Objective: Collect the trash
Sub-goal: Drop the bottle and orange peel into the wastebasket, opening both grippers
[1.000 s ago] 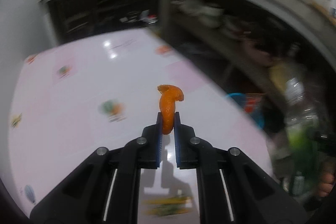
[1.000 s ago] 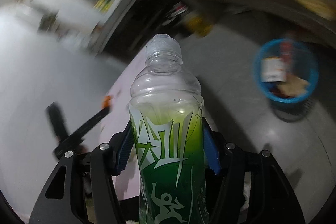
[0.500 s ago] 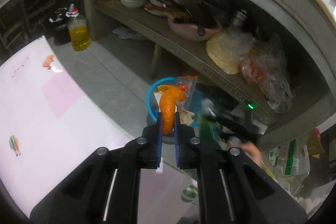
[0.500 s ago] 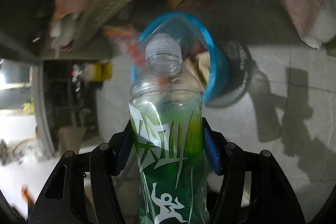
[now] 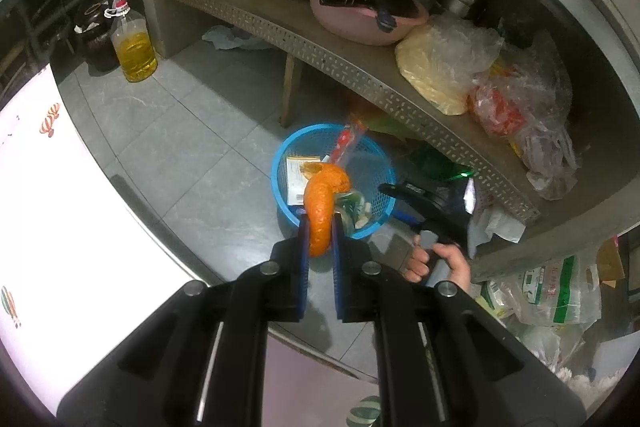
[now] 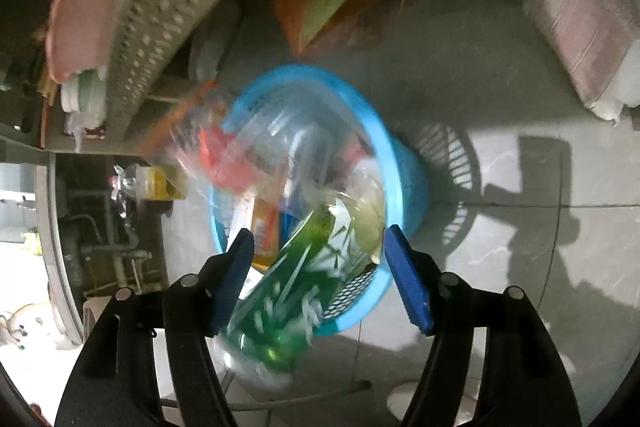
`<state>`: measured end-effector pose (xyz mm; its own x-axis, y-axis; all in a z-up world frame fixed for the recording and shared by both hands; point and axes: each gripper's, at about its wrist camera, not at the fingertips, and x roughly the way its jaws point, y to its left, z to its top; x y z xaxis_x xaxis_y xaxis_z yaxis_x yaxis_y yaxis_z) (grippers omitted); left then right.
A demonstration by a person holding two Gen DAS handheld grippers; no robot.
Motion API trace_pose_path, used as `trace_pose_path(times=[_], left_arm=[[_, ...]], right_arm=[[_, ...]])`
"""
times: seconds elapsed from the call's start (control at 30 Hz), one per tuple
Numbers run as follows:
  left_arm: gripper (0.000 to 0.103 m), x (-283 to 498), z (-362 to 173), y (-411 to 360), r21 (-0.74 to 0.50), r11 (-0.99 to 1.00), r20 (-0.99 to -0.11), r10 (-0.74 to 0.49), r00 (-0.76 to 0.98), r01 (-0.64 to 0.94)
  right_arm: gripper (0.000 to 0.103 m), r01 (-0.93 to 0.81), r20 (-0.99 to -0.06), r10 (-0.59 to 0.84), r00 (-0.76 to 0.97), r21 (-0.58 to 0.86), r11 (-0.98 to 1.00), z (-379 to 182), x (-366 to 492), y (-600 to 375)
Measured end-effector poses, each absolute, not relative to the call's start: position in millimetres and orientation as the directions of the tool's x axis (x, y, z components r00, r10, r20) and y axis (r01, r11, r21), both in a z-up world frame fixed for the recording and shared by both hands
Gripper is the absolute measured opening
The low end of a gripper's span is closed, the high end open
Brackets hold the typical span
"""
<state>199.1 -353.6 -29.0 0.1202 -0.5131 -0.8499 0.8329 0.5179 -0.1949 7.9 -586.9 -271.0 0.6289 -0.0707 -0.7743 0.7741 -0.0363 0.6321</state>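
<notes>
An orange peel (image 5: 320, 203) sticks up between the blue pads of my left gripper (image 5: 320, 227), which is shut on it above the near edge of a blue trash basket (image 5: 280, 163) on the floor. My right gripper (image 6: 320, 239) hangs right over that basket (image 6: 404, 167), its jaws opening. The green-labelled plastic bottle (image 6: 288, 267) is blurred and tilted between the pads, free of them, dropping cap-first into the basket. In the left wrist view the right gripper (image 5: 394, 203) and the hand (image 5: 436, 263) holding it sit just right of the basket.
Wrappers and a clear bag lie in the basket. A low perforated shelf (image 5: 340, 67) with a pink bowl (image 5: 360, 19) and plastic bags overhangs the far side. An oil jug (image 5: 134, 51) stands on the floor. The white table edge (image 5: 60, 207) is at left.
My left gripper swung with the peel from over the table to above the basket. My right gripper dropped down to the basket, rolled, and let go of the bottle, which now tips in.
</notes>
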Motion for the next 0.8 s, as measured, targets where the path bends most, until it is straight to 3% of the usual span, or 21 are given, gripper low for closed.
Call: trace_pose_path(times=[0.27,0.4,0.5,0.67,0.8], left_arm=[[0.009,191.6,-33.3,-378.0,-0.213,0.469,-0.866,-0.496,0.056,0.857],[0.009,184.1,-69.4,-427.8,-0.302,0.414,-0.913,-0.386,-0.135,0.859],[0.009,171.0,-111.8,-473.9,-0.303,0.388,-0.944,-0.248,-0.218,0.870],[0.011,156.5,-160.4,-532.0,-0.264,0.395,-0.963,-0.165,-0.215,0.880],[0.050,150.3,-166.2,-555.3,-0.162,0.380,-0.970,-0.231,-0.076,0.911]], right_arm=[[0.066,0.792,-0.786,-0.098,0.610,0.609,0.040,-244.8,-33.4,-556.0],[0.066,0.816,-0.812,-0.074,0.579,0.575,0.061,-245.3,-51.8,-539.7],[0.066,0.820,-0.818,-0.053,0.572,0.569,0.069,-246.6,-63.6,-533.2],[0.066,0.826,-0.825,-0.052,0.563,0.559,0.070,-241.3,-82.2,-525.3],[0.066,0.839,-0.838,-0.052,0.542,0.538,0.082,-235.4,-96.4,-523.6]])
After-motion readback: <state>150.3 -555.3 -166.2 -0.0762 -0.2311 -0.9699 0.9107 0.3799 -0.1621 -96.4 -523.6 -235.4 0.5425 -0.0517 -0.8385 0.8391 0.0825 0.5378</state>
